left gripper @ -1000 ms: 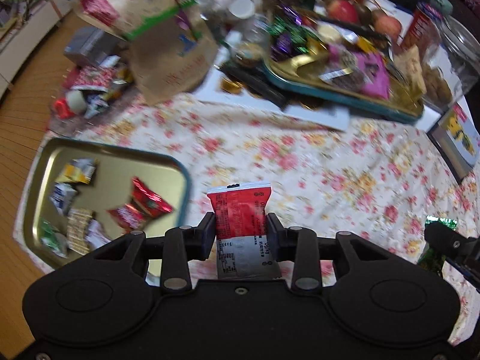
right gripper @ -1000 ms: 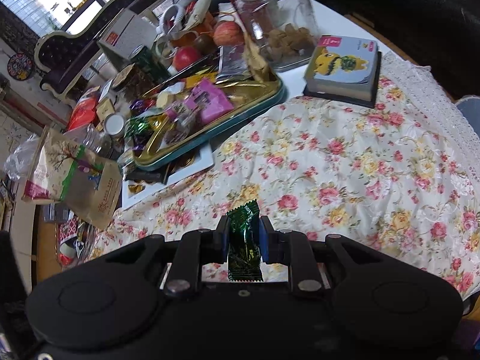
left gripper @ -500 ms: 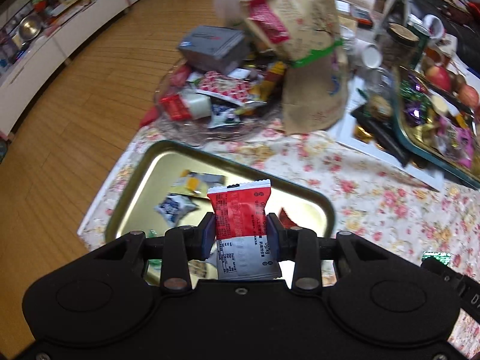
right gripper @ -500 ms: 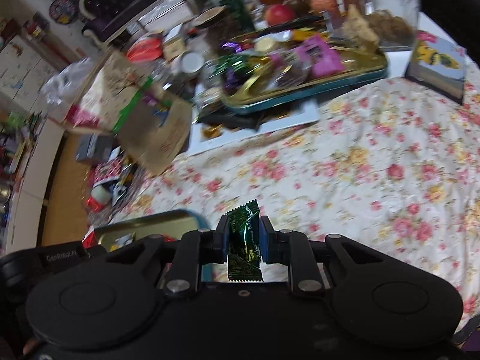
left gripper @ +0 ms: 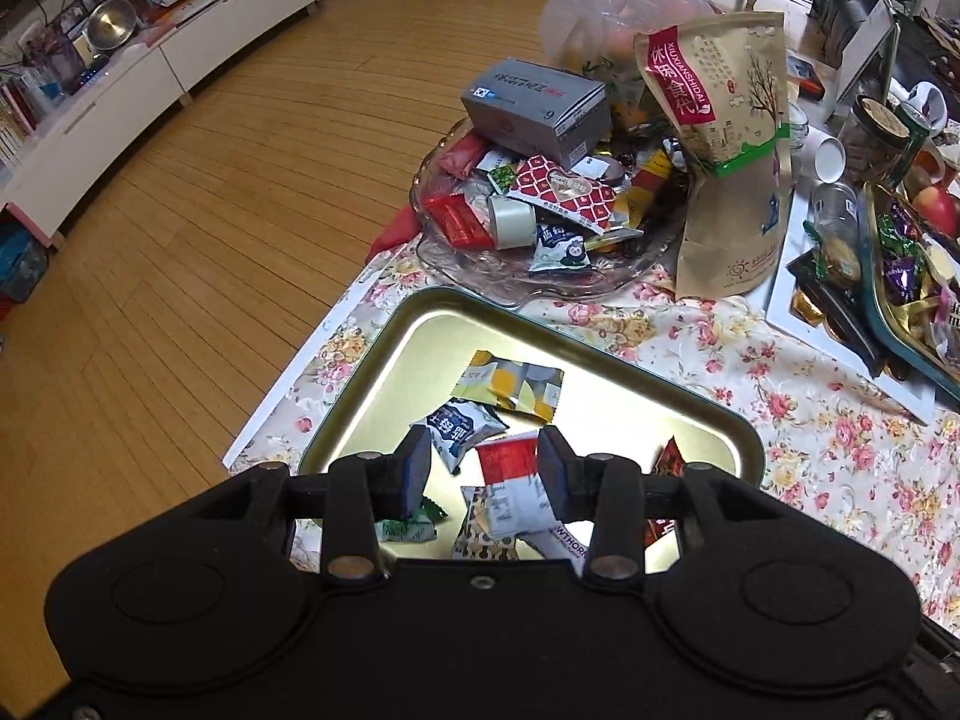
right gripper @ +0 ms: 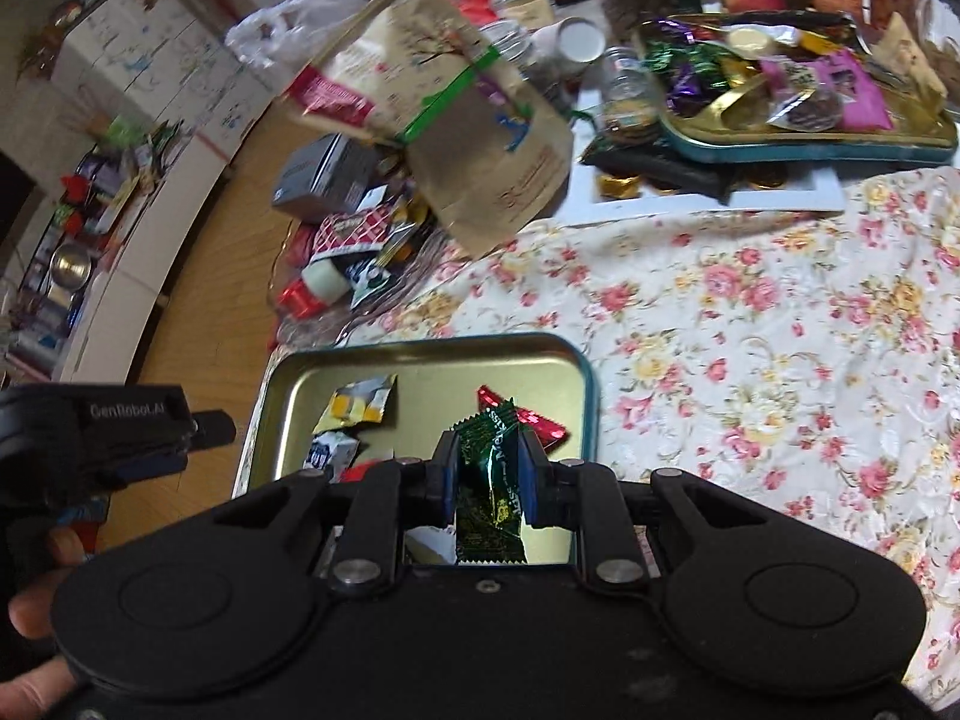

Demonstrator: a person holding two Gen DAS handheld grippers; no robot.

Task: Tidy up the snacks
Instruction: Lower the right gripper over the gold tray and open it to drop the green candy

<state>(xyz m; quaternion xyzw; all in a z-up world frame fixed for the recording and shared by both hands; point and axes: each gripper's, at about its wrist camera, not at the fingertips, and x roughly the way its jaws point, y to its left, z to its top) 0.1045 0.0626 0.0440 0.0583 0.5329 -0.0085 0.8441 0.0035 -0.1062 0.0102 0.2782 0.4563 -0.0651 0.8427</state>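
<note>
Left wrist view
My left tongs point(left gripper: 483, 471): spread apart, gripping nothing, held over the near end of the gold tray point(left gripper: 384, 360).
Red-and-white packet point(left gripper: 511, 483): between the spread fingers and against the right one; I cannot tell whether it has reached the tray floor.
Gold tray: on the flowered cloth point(left gripper: 798, 420) at the worktop's left edge, near the corner.
Tray contents: a yellow-and-grey packet point(left gripper: 510, 385) toward the far side, a blue-and-white packet point(left gripper: 459, 429) just nearer, a green-and-white sweet point(left gripper: 408, 529) by my left finger, and a red wrapper point(left gripper: 667, 459) at the right rim.
Glass dish point(left gripper: 480, 270): beyond the tray along the left edge, heaped with wrappers and topped by a grey box point(left gripper: 534, 102).
Brown paper pouch point(left gripper: 729, 144): upright beside the dish.

Right wrist view
My right tongs point(right gripper: 487, 474): pinching a dark green sweet point(right gripper: 489, 492), held upright above the tray's near right part.
Gold tray point(right gripper: 420, 354): below and ahead, the red wrapper point(right gripper: 528, 417) just behind the green sweet.
Left tongs point(right gripper: 138, 426): at the left border, beside the tray's left rim.
Teal tray point(right gripper: 810, 147): well apart, toward the far right of the worktop, full of sweets.
</note>
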